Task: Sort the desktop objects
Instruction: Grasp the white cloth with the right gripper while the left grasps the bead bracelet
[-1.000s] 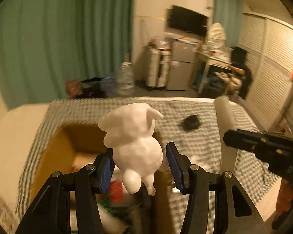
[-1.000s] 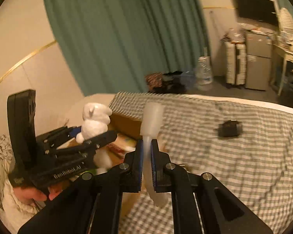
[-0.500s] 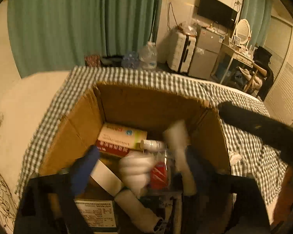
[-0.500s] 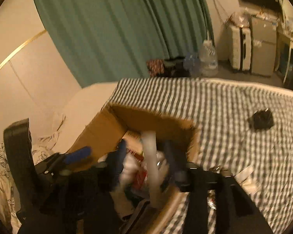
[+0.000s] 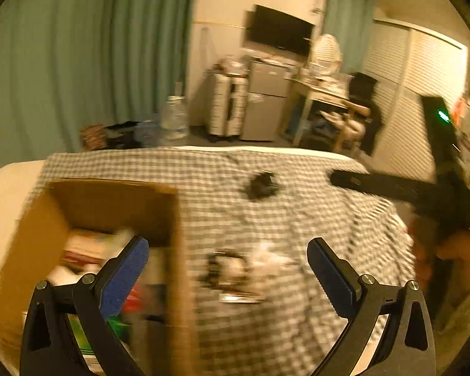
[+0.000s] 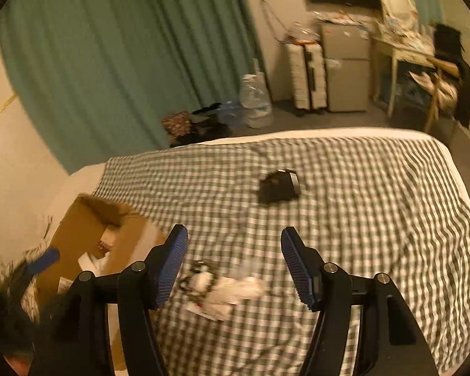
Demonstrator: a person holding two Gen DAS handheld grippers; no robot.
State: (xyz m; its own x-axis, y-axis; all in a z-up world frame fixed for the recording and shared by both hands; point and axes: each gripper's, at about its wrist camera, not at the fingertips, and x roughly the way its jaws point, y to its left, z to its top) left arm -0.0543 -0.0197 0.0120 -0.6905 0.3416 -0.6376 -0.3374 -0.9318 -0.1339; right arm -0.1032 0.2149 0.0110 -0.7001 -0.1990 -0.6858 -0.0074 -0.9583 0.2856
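A brown cardboard box (image 5: 116, 197) stands on the checked cloth at the left and holds several items; it also shows in the right wrist view (image 6: 78, 235). My left gripper (image 5: 227, 260) is open and empty above the box's right wall. My right gripper (image 6: 233, 250) is open and empty above the cloth; its black body shows at the right of the left wrist view (image 5: 423, 188). A small black object (image 6: 279, 186) lies mid-cloth, also in the left wrist view (image 5: 261, 185). A heap of white packets and a black cable (image 6: 216, 285) lies near me, blurred in the left wrist view (image 5: 235, 269).
The grey-and-white checked cloth (image 6: 376, 203) covers the surface, with its edge at the right. Beyond it are green curtains (image 6: 109, 62), water bottles on the floor (image 6: 255, 100), a suitcase, a small fridge and a cluttered desk.
The white figurine and the white tube have been let go into the box. Both grippers opened and moved back up and to the right, over the cloth.
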